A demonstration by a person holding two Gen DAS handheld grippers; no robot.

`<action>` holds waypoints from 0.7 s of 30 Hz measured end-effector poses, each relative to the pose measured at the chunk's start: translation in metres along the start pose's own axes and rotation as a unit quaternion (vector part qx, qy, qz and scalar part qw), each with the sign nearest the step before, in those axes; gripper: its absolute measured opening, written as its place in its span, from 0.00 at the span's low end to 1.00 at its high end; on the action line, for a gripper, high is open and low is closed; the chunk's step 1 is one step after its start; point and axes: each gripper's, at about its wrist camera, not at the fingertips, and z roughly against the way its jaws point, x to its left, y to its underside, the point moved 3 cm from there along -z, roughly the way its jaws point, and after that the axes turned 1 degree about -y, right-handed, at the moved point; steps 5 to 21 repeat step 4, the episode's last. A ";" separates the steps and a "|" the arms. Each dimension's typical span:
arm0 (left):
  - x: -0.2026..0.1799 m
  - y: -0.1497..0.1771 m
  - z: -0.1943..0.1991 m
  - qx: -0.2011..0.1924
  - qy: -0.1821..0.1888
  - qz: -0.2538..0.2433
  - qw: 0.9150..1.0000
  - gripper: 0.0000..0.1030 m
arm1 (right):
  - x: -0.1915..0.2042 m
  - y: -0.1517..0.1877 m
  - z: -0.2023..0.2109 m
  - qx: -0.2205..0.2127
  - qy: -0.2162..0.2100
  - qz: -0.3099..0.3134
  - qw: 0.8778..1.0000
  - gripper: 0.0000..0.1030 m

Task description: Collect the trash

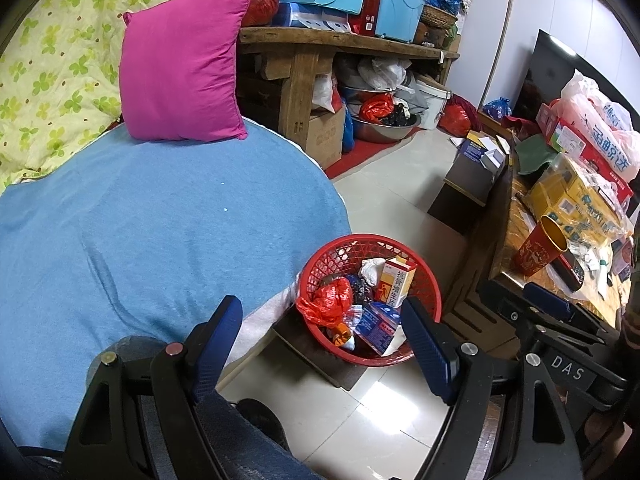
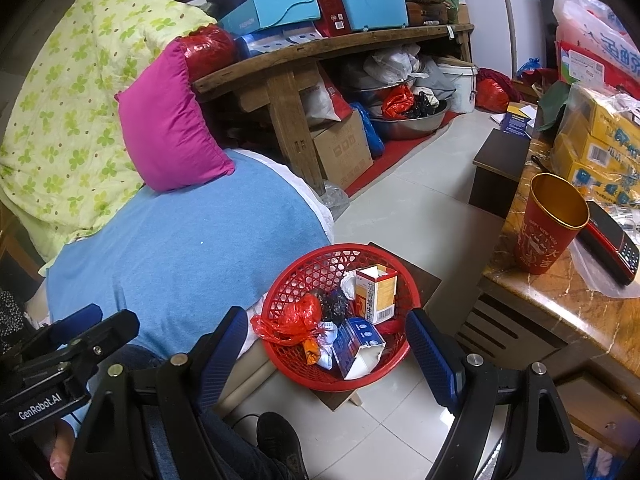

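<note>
Two grippers hang above the floor with nothing between their blue pads: the left gripper (image 1: 322,326) has its jaws wide apart, and the right gripper (image 2: 328,338) likewise stands open and empty. Both look down at one landmark, the red basket (image 1: 320,256), which sits on a low dark stool just beside the blue-covered bed (image 1: 160,220).

Inside the basket I count one crumpled red plastic bag (image 2: 298,318) at its near left, one torn blue carton (image 2: 356,344) at its near side, one upright yellow-and-white medicine box (image 2: 378,292) toward its far side, one white wad of paper behind that box, and one small orange wrapper low at the front. A dark crumpled lump lies in the middle; what it is I cannot tell.

Judging from this, the basket already holds a fair load and the step in hand is finding the next loose piece. To do it well, pick one target before moving, come down over it with the jaws as wide as they are now, and close on its middle so thin film does not slip out. Carry it over the basket's centre before letting go, since the rim is low and the heap is near it.

Right of the basket stands the marble table (image 2: 532,292), bearing one red cup (image 2: 550,224), one red-and-black phone, and a stack of yellow cartons. Farther behind the basket, one pink pillow (image 1: 184,68) rests on the bed and one steel basin sits under the wooden bench.
</note>
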 end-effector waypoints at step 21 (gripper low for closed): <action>-0.006 -0.003 -0.008 0.004 0.011 -0.004 1.000 0.79 | -0.005 0.001 -0.001 -0.003 0.000 -0.007 1.000 0.81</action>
